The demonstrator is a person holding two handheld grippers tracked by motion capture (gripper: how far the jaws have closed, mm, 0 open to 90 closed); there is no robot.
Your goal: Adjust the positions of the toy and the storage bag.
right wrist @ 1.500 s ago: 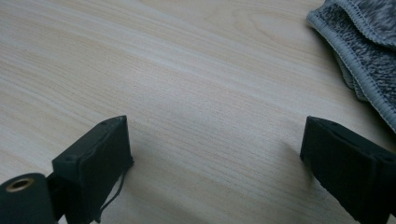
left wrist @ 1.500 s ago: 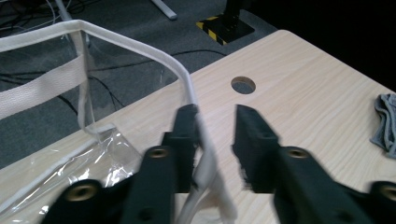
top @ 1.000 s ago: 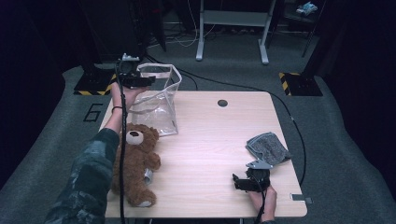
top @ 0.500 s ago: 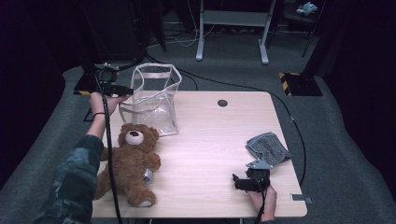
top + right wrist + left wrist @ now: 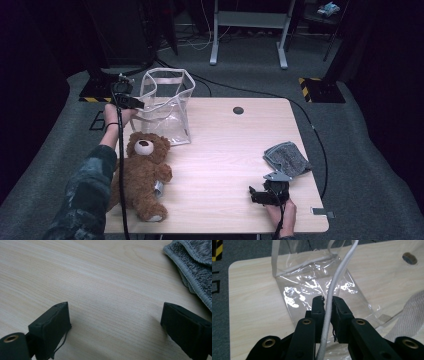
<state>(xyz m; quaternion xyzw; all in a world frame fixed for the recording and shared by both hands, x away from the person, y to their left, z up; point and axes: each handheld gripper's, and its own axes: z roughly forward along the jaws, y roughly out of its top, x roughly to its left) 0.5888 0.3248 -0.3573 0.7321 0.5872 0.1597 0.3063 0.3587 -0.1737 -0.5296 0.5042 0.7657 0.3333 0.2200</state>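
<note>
Nearest, the right gripper (image 5: 256,195) is resting on the table (image 5: 225,150), jaws wide apart and holding nothing, beside a grey cloth (image 5: 286,158). Farther off, the left gripper (image 5: 327,305), having just closed, is clamping the clear bag (image 5: 167,107) by its white-corded rim at the table's far left corner; the left gripper view is showing crinkled plastic.

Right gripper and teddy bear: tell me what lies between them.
Only bare table in the high view, between the right gripper and the teddy bear.
</note>
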